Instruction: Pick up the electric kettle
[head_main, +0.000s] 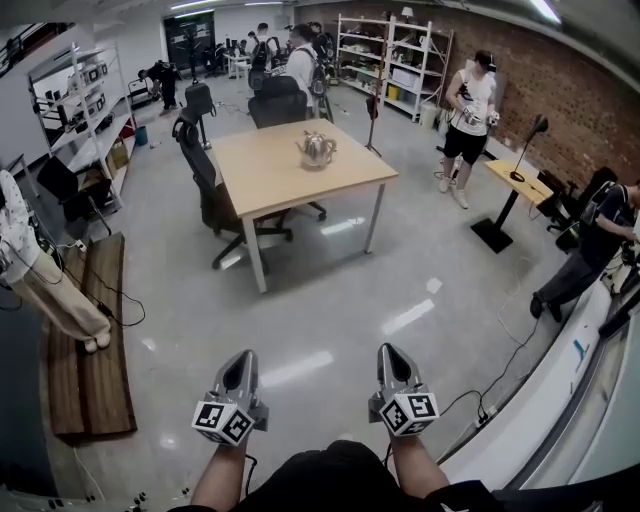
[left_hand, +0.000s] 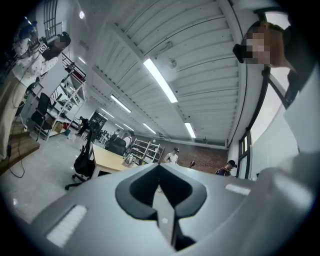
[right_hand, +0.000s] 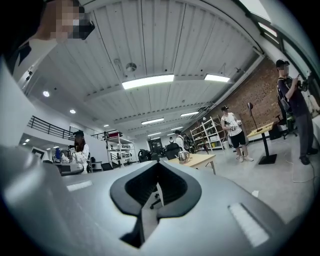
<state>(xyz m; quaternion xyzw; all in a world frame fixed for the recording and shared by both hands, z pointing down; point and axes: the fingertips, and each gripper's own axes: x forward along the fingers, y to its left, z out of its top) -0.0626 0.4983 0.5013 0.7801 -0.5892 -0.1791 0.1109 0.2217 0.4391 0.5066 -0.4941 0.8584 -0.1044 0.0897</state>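
Left gripper (head_main: 240, 362): lower centre-left of the head view, held over the grey floor, marker cube facing the camera. Jaws pressed together with nothing pinched, as the left gripper view shows plainly

Right gripper (head_main: 392, 356): lower centre-right, near its partner and level with it. Jaws likewise pressed together and empty

White counter (head_main: 560, 400): lower right edge, curving up the frame

Brown floor mat (head_main: 95, 350): lower left, with cables trailing beside it

Wooden table (head_main: 270, 175): upper centre, on white legs, well apart from both grippers

Electric kettle (head_main: 317, 149): metallic, upright on the far half of the table top, alone there. Small and distant in both gripper views, just above the jaw tips

Black office chair (head_main: 205, 190): at the table's left side. Second black chair (head_main: 277, 105): at its far edge

Small standing desk (head_main: 515, 180): right of the table

Person in white top (head_main: 470, 105): standing at upper right, before the brick wall (head_main: 570, 80)

Metal shelving (head_main: 395, 55): top of frame, at the far end of the room
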